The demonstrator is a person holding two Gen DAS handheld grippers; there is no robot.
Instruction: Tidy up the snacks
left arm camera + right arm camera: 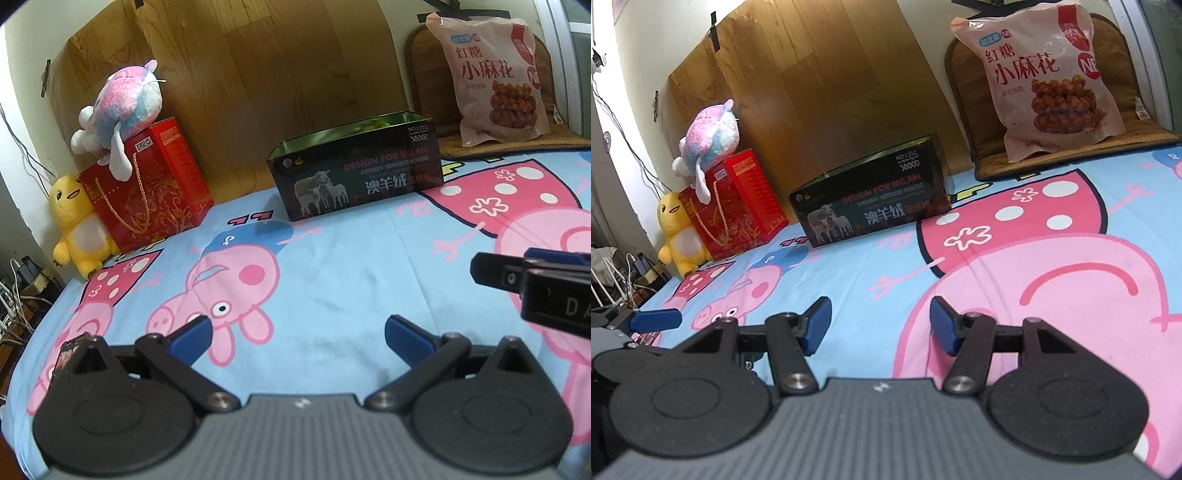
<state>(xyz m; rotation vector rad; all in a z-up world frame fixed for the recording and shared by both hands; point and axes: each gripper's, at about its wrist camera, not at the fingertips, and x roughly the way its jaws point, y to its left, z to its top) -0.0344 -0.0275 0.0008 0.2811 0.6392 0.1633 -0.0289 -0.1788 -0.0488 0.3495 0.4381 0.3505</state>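
A pink snack bag (pixel 495 77) with fried twists printed on it leans upright on a brown mat at the far right; it also shows in the right wrist view (pixel 1049 74). An open black box (pixel 358 166) with sheep on its side stands on the bed at the back middle, something green inside it; it also shows in the right wrist view (pixel 871 206). My left gripper (pixel 297 338) is open and empty, low over the sheet. My right gripper (pixel 879 325) is open and empty, and its fingers (pixel 491 273) show at the right of the left wrist view.
A cartoon-pig bed sheet (pixel 332 280) covers the surface. A red gift bag (pixel 147 188) with a pink-blue plush (pixel 125 99) on top stands at the back left, a yellow plush (pixel 77 229) beside it. A wooden board (pixel 258 74) lines the wall. Cables hang off the left edge.
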